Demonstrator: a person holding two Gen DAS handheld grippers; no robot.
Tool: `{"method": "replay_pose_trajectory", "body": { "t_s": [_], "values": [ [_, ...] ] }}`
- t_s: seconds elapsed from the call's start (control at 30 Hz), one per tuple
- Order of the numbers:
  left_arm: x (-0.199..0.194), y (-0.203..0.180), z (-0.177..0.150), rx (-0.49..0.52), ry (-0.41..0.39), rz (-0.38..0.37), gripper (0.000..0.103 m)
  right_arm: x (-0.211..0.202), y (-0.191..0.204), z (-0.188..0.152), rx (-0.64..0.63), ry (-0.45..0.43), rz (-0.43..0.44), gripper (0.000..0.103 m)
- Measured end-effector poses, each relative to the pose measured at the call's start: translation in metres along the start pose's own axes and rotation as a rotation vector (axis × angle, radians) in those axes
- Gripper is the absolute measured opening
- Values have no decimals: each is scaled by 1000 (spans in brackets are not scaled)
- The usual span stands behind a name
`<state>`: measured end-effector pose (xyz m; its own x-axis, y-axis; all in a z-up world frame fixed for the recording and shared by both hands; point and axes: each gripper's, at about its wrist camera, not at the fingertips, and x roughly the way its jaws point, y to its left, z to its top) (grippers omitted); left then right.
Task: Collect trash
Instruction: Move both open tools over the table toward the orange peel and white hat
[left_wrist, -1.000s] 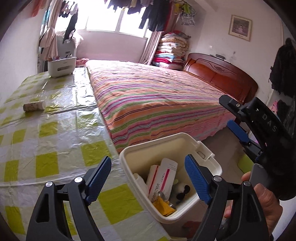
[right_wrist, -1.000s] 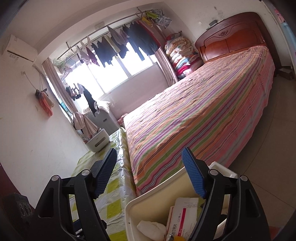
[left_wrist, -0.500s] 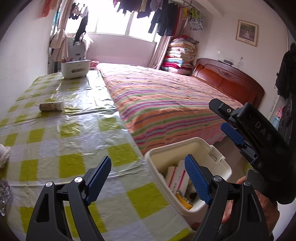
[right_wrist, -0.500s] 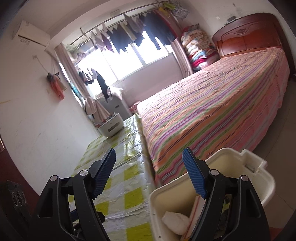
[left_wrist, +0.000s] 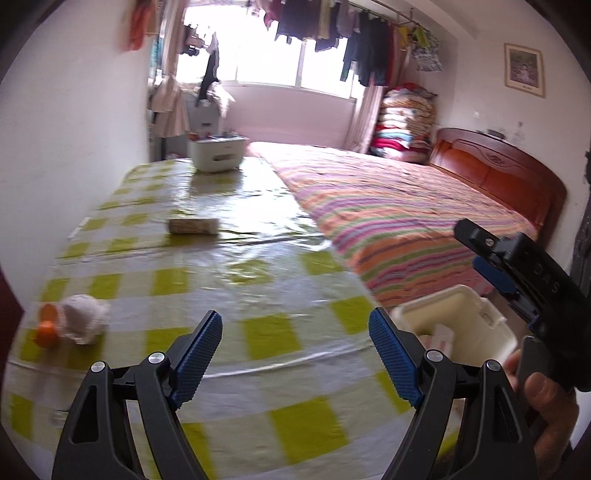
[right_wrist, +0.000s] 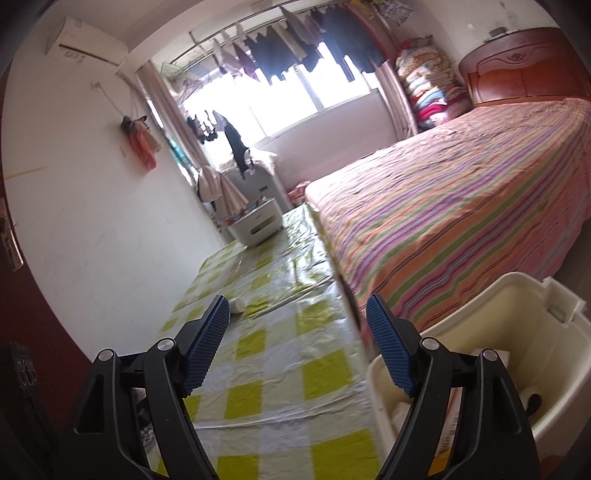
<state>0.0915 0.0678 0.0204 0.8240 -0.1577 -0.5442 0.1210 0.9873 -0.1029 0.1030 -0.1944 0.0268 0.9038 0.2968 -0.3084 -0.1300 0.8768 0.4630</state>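
The checked table fills my view, the cream bin off its right edge. My left gripper and right gripper gape wide, empty. The crumpled tissue beside the orange piece may slide on glossy plastic.

Home bedroom: striped bed, hanging laundry.
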Motion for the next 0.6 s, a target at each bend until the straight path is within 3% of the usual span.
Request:
{"method": "replay_pose_trajectory", "body": {
  "t_s": [0.3,0.5,0.6],
  "values": [
    [-15,80,-14,-131,-5,118,79,18,34,-19,-50,64,42,76],
    [-46,117,-20,-161,-87,239,79,28,61,-33,-104,116,85,76],
    [-53,140,-26,-205,-80,272,79,32,75,-41,-131,141,107,77]
  ]
}}
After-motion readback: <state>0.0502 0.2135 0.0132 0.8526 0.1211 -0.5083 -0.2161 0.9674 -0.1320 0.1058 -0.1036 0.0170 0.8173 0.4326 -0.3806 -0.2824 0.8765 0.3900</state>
